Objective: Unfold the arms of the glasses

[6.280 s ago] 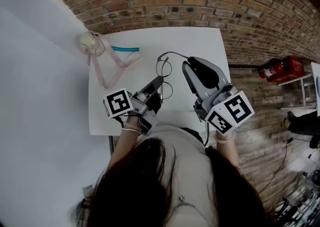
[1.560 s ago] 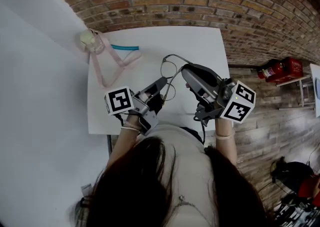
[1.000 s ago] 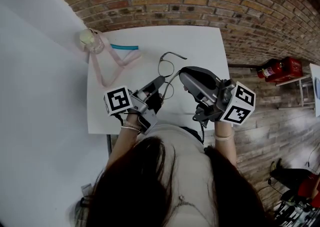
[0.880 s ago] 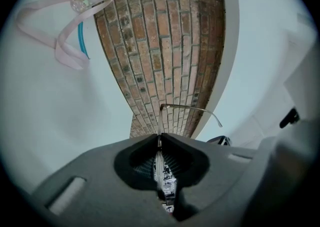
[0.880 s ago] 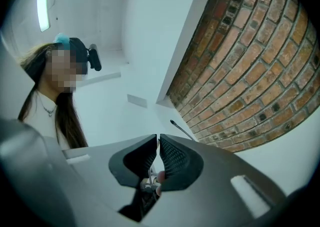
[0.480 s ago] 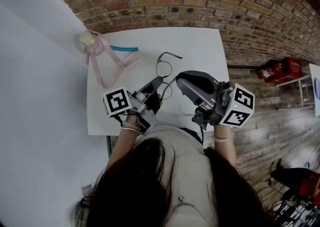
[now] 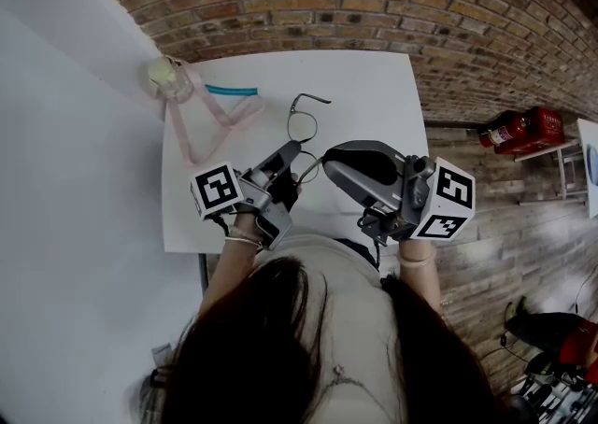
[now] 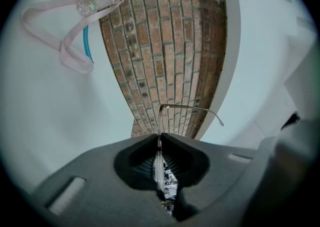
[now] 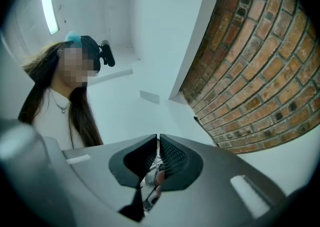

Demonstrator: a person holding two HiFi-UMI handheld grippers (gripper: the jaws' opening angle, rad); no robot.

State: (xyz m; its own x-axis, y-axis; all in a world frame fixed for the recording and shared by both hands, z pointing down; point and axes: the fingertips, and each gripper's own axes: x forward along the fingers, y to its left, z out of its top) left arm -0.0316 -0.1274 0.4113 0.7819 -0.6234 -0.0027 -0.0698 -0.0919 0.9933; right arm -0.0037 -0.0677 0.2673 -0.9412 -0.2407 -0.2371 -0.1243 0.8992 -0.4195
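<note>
Thin wire-framed glasses (image 7: 301, 123) hang just above the white table (image 7: 374, 77). My left gripper (image 7: 295, 148) is shut on the frame at the near lens. In the left gripper view the frame's wire runs between the shut jaws (image 8: 160, 138), and one arm (image 8: 192, 109) stretches out to the right. This unfolded arm (image 7: 313, 97) points toward the far side of the table. My right gripper (image 7: 327, 168) sits close beside the left one, its jaws pressed together on the other arm. That arm's dark tip (image 9: 196, 119) pokes out past the jaws (image 9: 157, 138).
A small clear bottle (image 7: 171, 79) with a pink strap (image 7: 220, 119) and a teal piece (image 7: 234, 91) lies at the table's far left. A brick wall and floor border the table. A red fire extinguisher (image 7: 523, 128) lies on the floor to the right.
The right gripper has swung left and turned toward the left gripper. The glasses have turned and shifted slightly away from me. The left gripper has kept its hold.
</note>
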